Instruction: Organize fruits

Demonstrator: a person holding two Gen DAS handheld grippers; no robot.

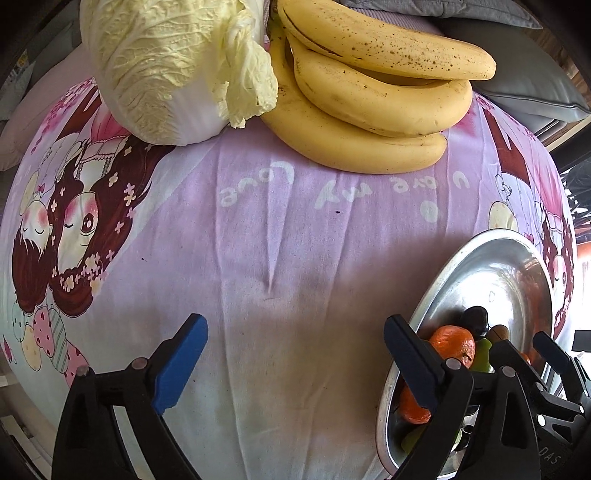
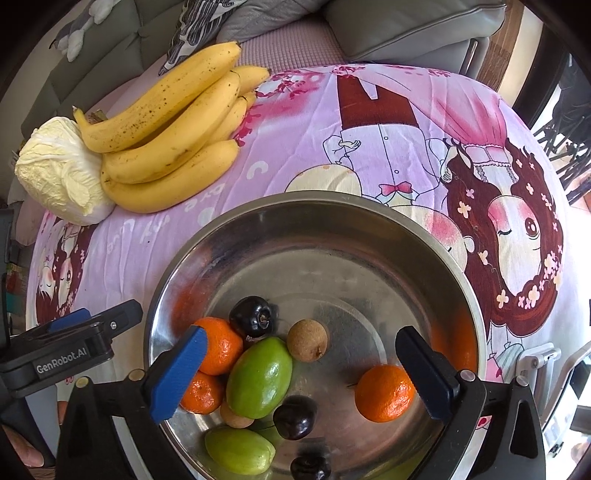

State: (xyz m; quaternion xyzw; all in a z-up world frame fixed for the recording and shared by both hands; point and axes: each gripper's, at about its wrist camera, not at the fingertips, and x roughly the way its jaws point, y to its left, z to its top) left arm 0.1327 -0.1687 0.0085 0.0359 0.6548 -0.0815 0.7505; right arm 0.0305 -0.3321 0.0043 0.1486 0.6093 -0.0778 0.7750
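A steel bowl [image 2: 424, 236] on the pink cartoon cloth holds several fruits: tangerines [image 2: 384, 393], green fruits [image 2: 258, 376], dark cherries [image 2: 251, 315] and a brown longan [image 2: 307, 340]. My right gripper [image 2: 303, 369] is open and empty, hovering over the bowl. A bunch of bananas [image 1: 369, 96] lies at the far side of the table, also in the right wrist view [image 2: 173, 136]. My left gripper [image 1: 295, 354] is open and empty above bare cloth, left of the bowl [image 1: 480, 266]; it shows in the right wrist view [image 2: 92, 325].
A napa cabbage [image 1: 166, 66] lies left of the bananas, touching them, and shows in the right wrist view [image 2: 59, 177]. Grey sofa cushions [image 2: 406, 26] stand behind the table. The cloth [image 1: 295, 240] lies wrinkled between my left gripper and the bananas.
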